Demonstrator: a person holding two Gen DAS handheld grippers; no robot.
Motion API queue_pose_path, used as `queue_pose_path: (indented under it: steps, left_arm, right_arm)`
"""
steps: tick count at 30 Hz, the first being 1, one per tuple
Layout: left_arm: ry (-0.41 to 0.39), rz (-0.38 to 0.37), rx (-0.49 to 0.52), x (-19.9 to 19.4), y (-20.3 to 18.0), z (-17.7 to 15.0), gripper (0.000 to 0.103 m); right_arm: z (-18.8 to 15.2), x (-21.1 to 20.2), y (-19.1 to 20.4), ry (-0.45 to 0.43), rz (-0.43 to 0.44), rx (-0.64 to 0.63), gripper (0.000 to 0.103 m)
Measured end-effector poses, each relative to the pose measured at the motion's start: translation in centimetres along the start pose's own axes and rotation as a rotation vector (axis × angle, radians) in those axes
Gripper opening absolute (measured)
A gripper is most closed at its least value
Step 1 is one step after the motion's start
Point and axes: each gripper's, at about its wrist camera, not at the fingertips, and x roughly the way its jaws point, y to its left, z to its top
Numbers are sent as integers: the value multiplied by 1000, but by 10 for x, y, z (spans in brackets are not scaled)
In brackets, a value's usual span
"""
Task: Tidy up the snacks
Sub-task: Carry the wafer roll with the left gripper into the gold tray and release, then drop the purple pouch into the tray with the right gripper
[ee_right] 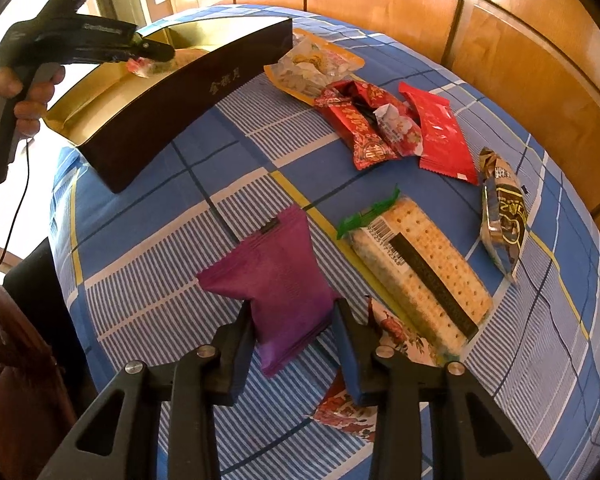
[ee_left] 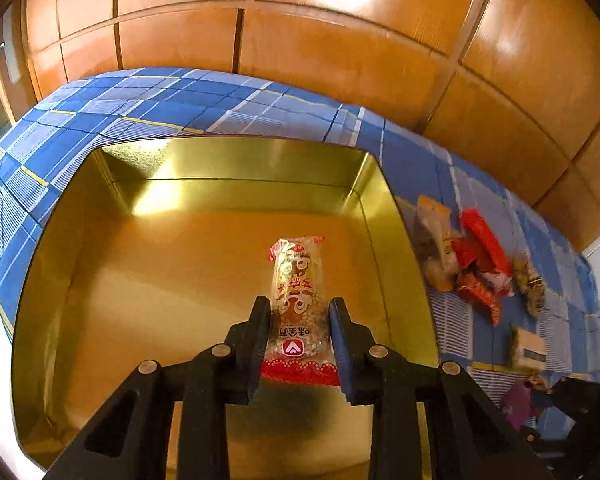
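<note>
A clear snack packet [ee_left: 296,292] with red print and a red scalloped end sits between the pads of my left gripper [ee_left: 300,312], which is shut on it low inside the open gold tin [ee_left: 220,168]. In the right wrist view the tin [ee_right: 172,120] shows its dark outer wall at the far left, with the left gripper [ee_right: 160,54] reaching into it. My right gripper [ee_right: 292,312] is shut on the near end of a purple packet [ee_right: 276,276], which lies on the blue checked cloth [ee_right: 160,280] and is pinched where the pads meet it.
A cracker pack [ee_right: 416,276] lies right of the purple packet. A floral red packet [ee_right: 396,332] is partly under my right finger. Farther off are red packets [ee_right: 380,124], a clear nut bag [ee_right: 316,64] and a brown-green packet [ee_right: 504,216]. Wood panelling backs the table. A hand [ee_right: 20,96] holds the left gripper's handle.
</note>
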Motion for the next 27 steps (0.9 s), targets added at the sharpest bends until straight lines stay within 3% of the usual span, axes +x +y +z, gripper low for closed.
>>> queue_pose_path:
  steps: [2,3,13,20,22,27]
  left_arm:
    - [-1,-12,-18,-6,5,-6,35]
    - [-7,-21,-31,-10,7,-9,42]
    - [-47,89,-12,-45,25,-49,42]
    - [-96,131,3,-62,31,-58,42]
    - [-101,134,4,-64,31,-60,48]
    - [-113,157,13,-68,29,-64,49]
  right_arm:
    - [1,0,0,1,-7,19,37]
    - [1,0,0,2,-10,30,37]
    - [13,-5,8,-40,-44,156,32]
    - [41,-20,13,-129,25,249,32]
    - [49,-21,19,-144,46,254,32]
    - [65,-27,37,-174,80,249,32]
